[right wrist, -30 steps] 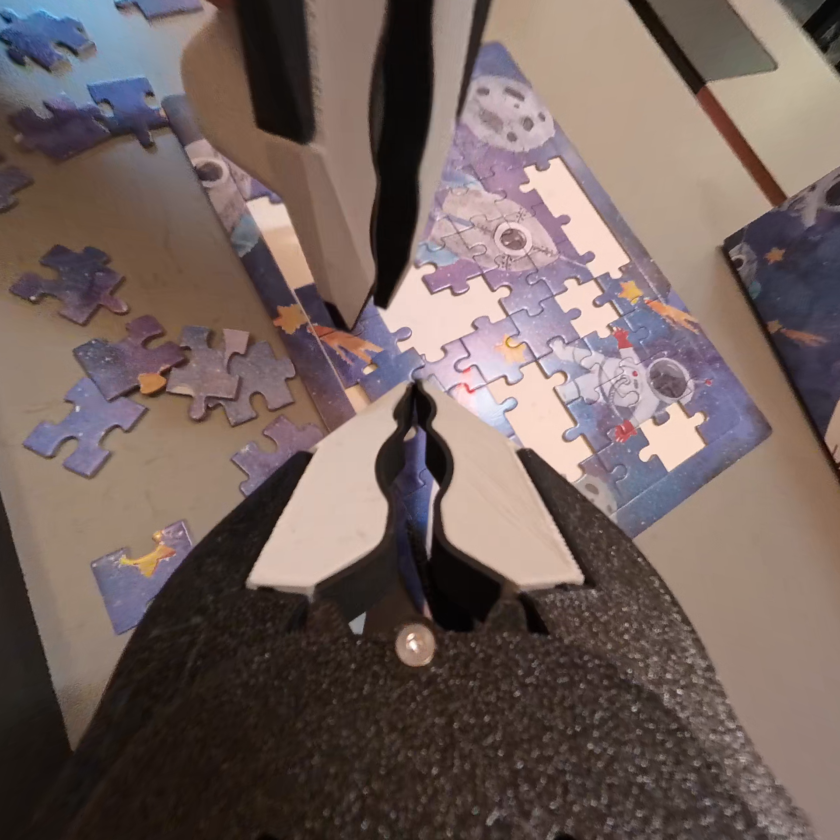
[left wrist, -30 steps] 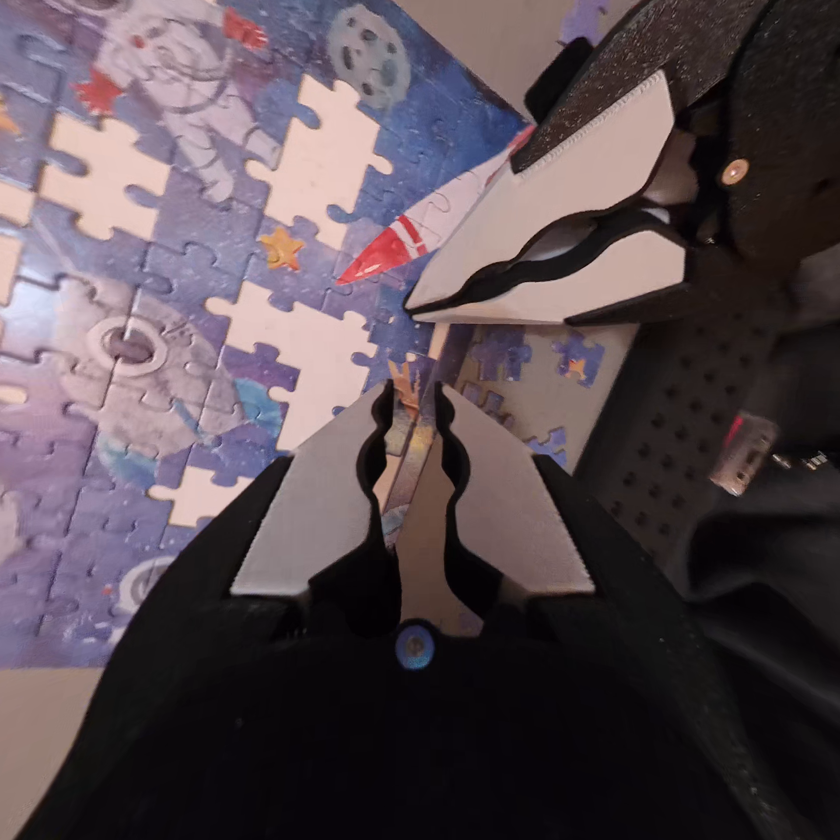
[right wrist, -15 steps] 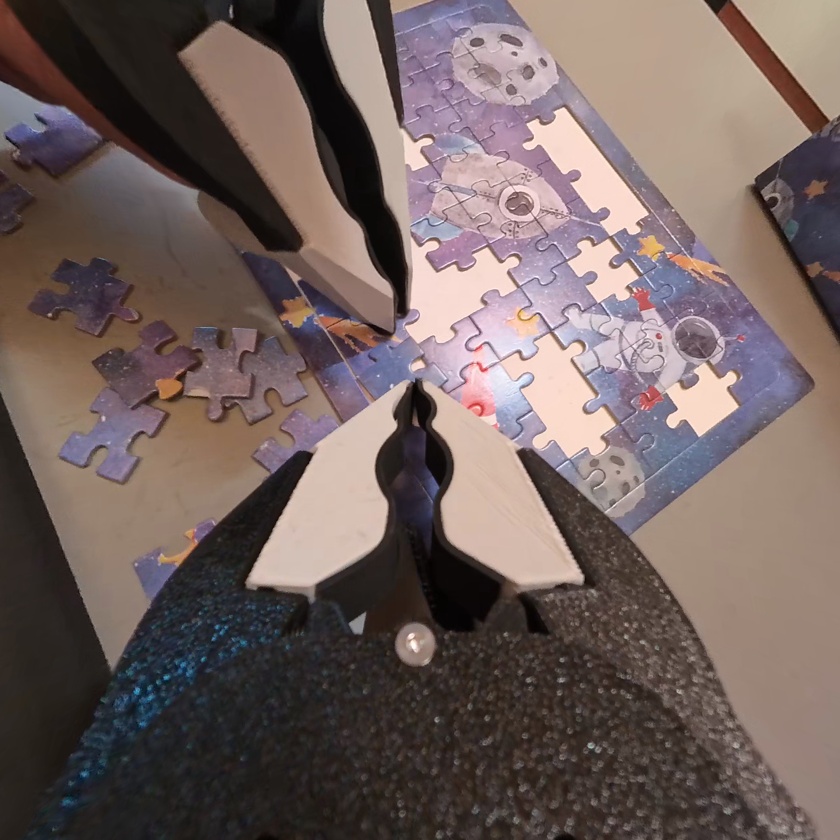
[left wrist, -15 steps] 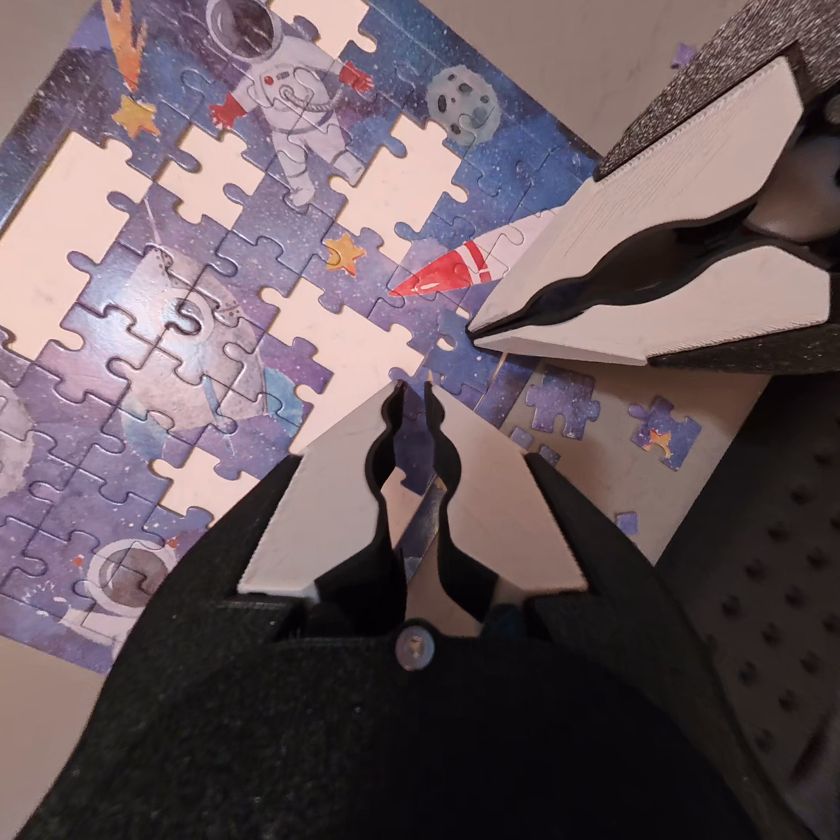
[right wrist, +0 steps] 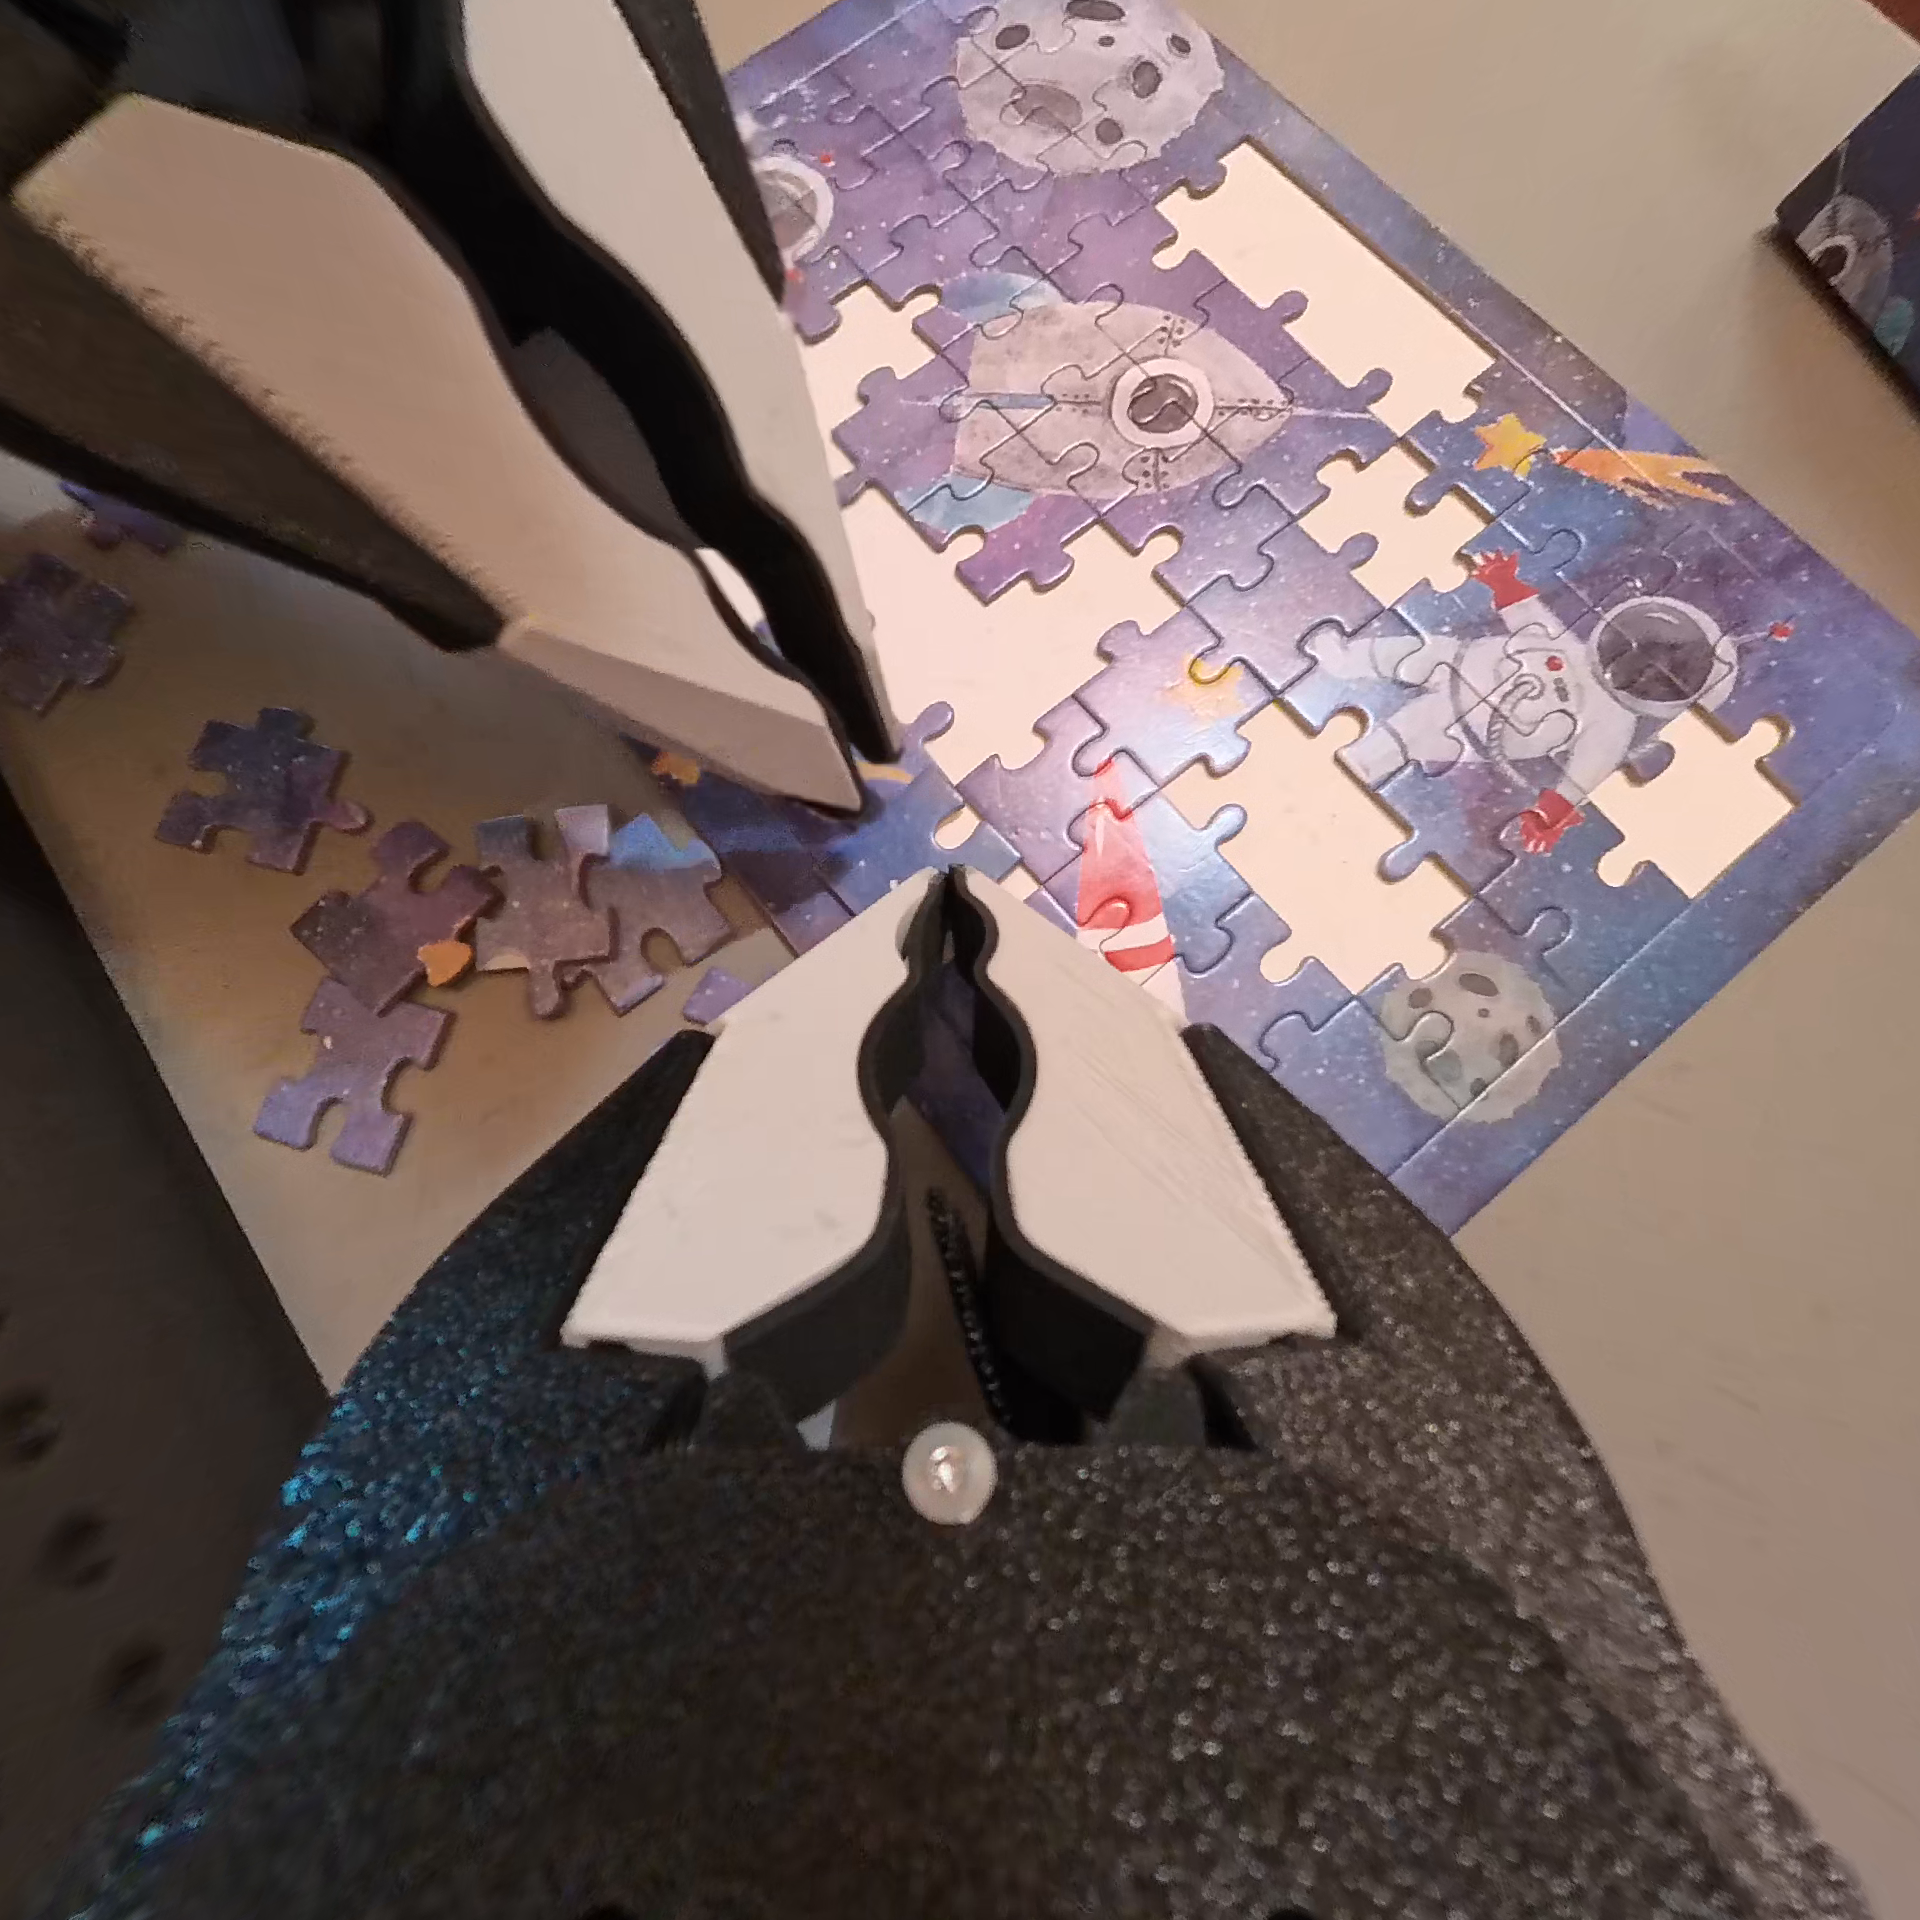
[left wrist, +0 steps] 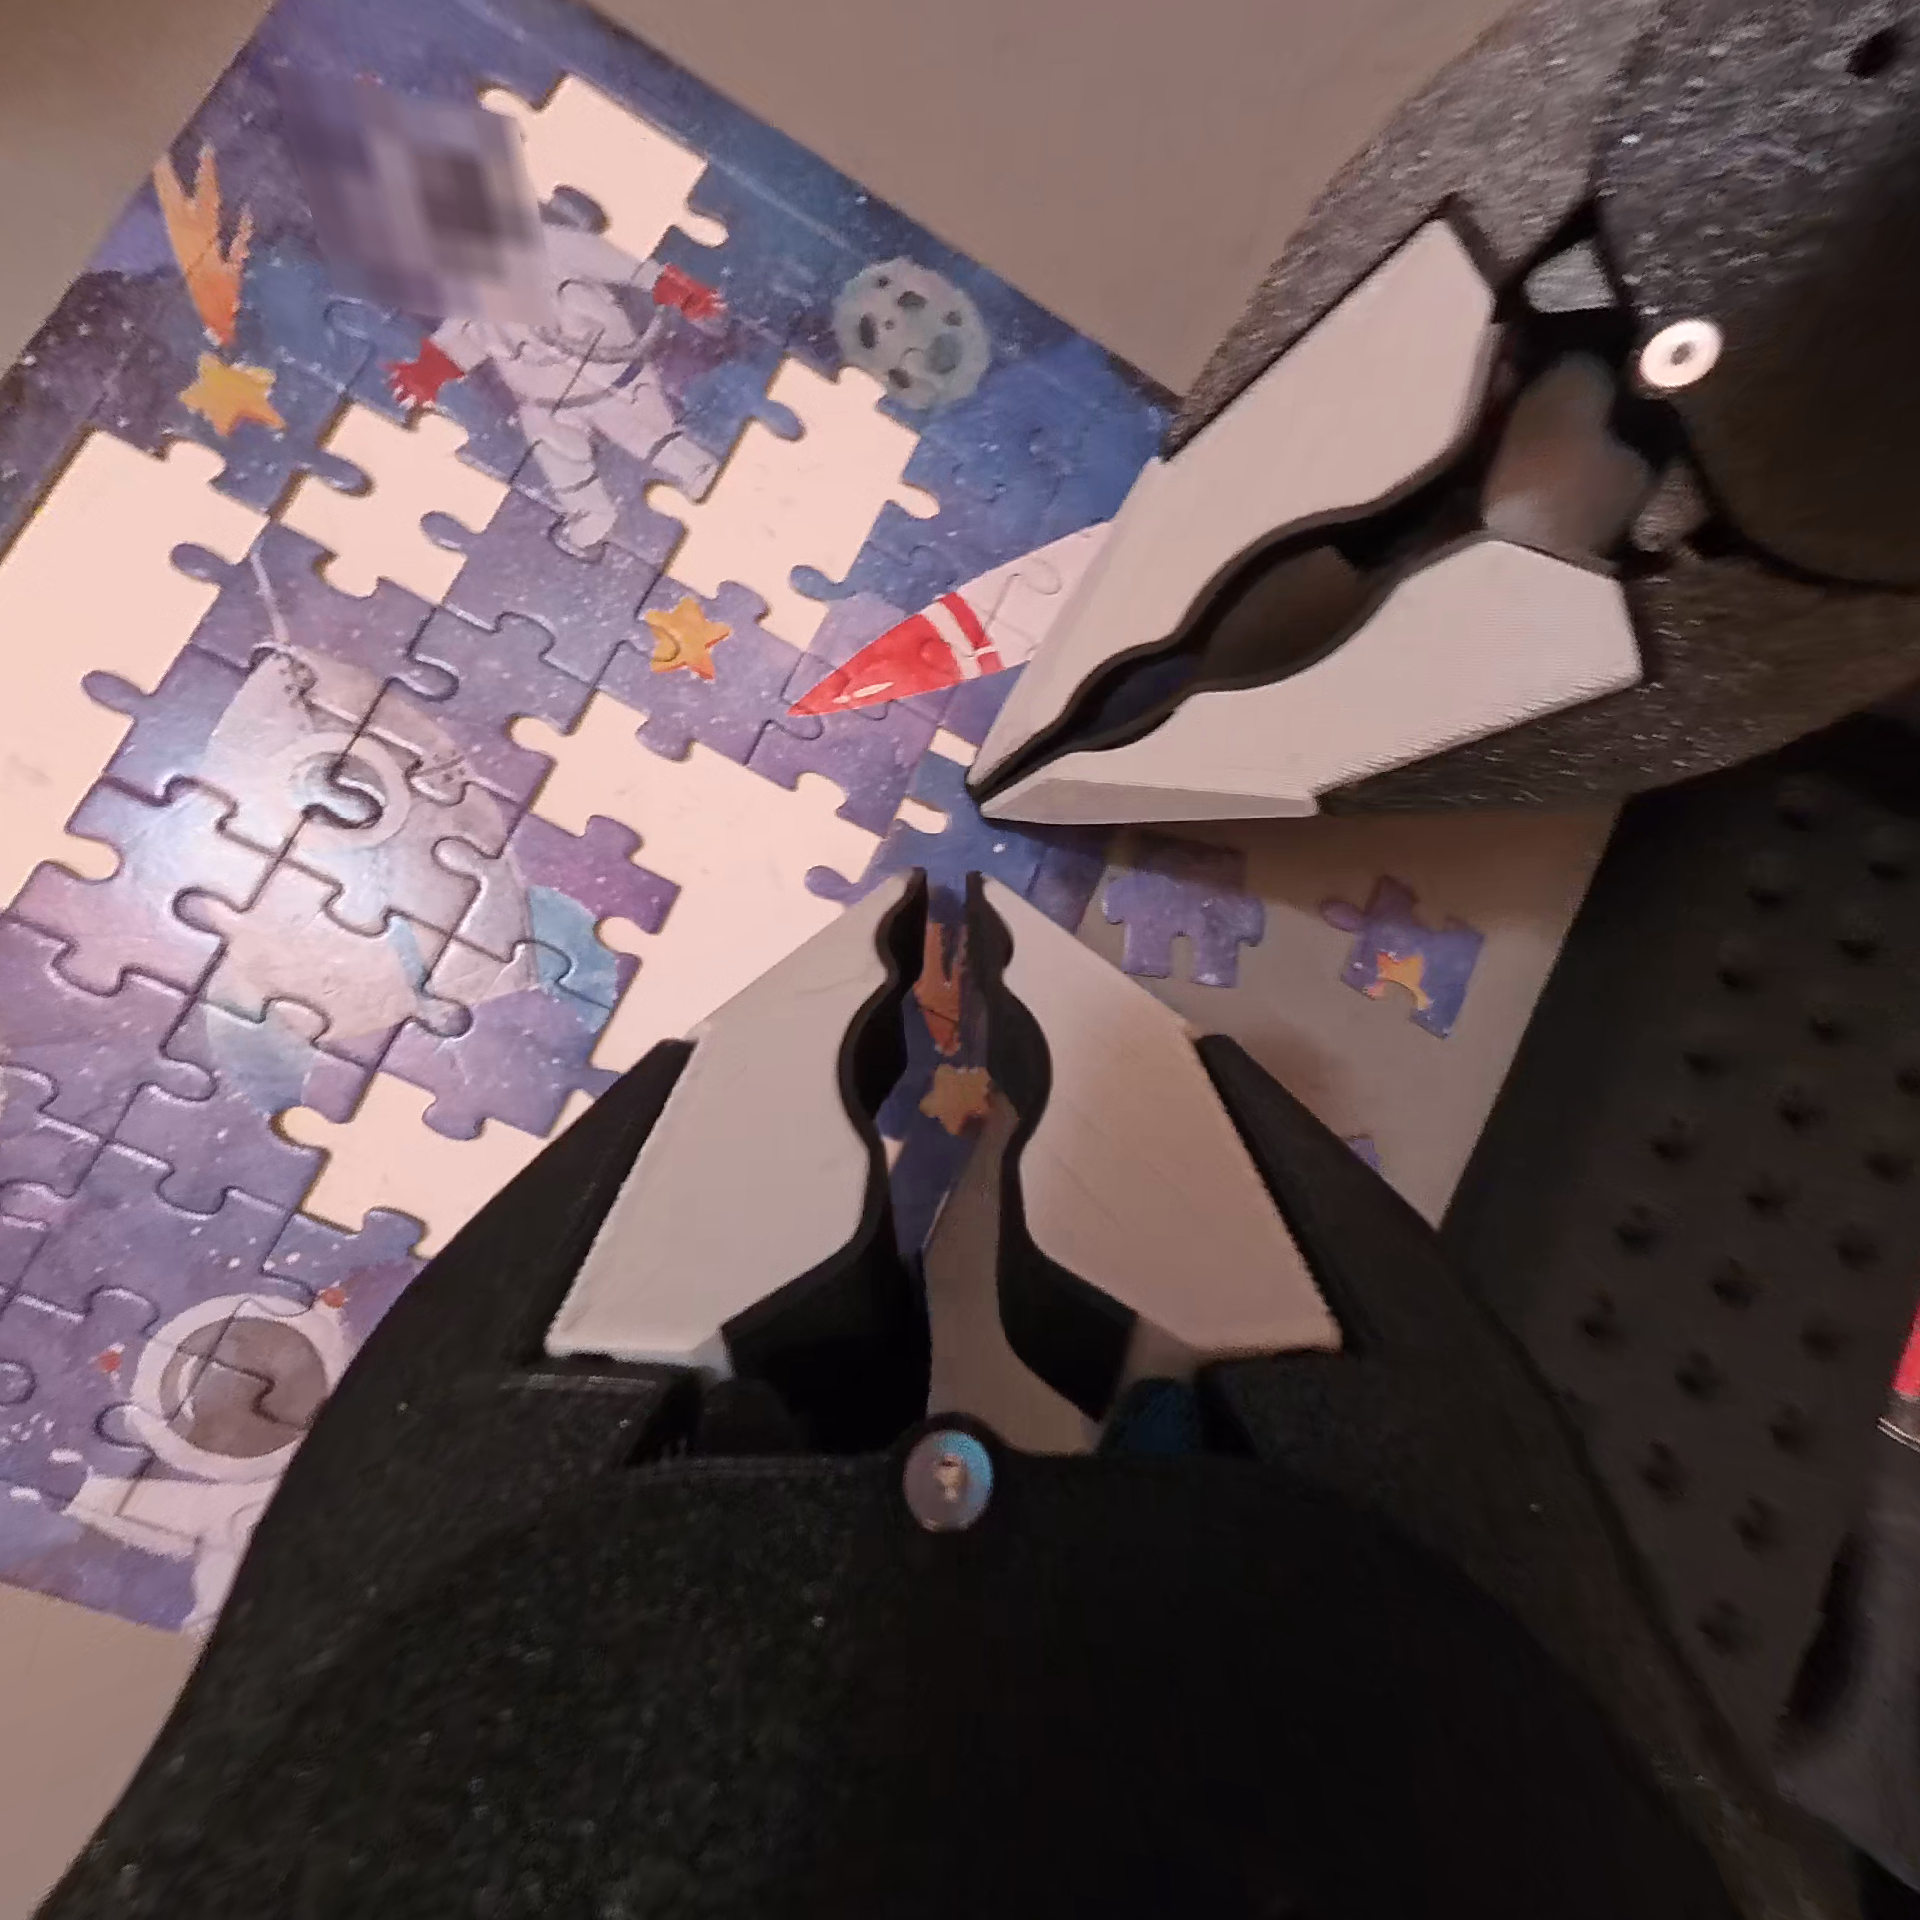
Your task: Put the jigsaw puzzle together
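Puzzle (right wrist: pixel 1299 665) — blue-purple, perhaps starry.

Loose pieces (right wrist: pixel 457 914) lie left of the puzzle (right wrist: pixel 1351 582) on the table (right wrist: pixel 1662 1351)

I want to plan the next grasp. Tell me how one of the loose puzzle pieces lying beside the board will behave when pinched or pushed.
A loose puzzle piece looks thin and flat, so probably light and stiff. It lies flush on the table, so the fingertips may struggle to get under its edge. Pushed, it would likely slide, not roll, and could snag the overlapping pieces nearby.
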A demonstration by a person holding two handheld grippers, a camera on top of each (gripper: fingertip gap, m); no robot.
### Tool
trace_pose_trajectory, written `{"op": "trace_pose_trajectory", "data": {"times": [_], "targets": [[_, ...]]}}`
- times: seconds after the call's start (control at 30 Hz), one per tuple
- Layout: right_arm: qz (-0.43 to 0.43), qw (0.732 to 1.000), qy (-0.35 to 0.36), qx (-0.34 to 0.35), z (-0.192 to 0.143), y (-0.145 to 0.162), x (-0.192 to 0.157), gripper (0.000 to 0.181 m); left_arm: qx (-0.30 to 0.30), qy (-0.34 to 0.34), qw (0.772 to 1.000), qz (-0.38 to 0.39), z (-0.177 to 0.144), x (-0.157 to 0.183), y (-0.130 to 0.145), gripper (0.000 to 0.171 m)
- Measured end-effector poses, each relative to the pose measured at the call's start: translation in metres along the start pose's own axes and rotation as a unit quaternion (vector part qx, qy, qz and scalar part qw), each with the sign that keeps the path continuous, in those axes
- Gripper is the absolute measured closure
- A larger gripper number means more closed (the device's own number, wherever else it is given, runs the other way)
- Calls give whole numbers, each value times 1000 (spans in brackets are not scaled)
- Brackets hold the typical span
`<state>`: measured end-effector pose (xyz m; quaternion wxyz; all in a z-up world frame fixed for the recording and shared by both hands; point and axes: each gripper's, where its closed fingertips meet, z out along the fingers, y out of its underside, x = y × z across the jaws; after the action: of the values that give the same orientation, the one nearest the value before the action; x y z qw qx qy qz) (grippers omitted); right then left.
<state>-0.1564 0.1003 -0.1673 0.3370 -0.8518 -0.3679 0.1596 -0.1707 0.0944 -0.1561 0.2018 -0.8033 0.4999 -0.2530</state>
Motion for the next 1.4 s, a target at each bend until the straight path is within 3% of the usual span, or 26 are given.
{"op": "trace_pose_trajectory", "data": {"times": [0.17, 0.9, 1.2, 1.33, 1.4], "targets": [[6, 1000, -1, -1, -2, 1, 1, 181, -30, -2, 999, 15, 8, 1, 11, 165], [-12, 1000, -7, 1, -2, 3, 3, 181, 5, 16, 1000, -1, 5, 3, -2, 161], [-19, 1000, -12, -5, -4, 2, 5, 181, -6, -23, 1000, 14, 14, -4, 2, 167], [-12, 999, 0, 37, -10, -15, 10, 181, -3, -20, 1000, 4, 14, -4, 2, 167], [-29, 1000, 1, 2, 0, -1, 9, 181, -5, -22, 1000, 6, 14, -4, 2, 167]]}}
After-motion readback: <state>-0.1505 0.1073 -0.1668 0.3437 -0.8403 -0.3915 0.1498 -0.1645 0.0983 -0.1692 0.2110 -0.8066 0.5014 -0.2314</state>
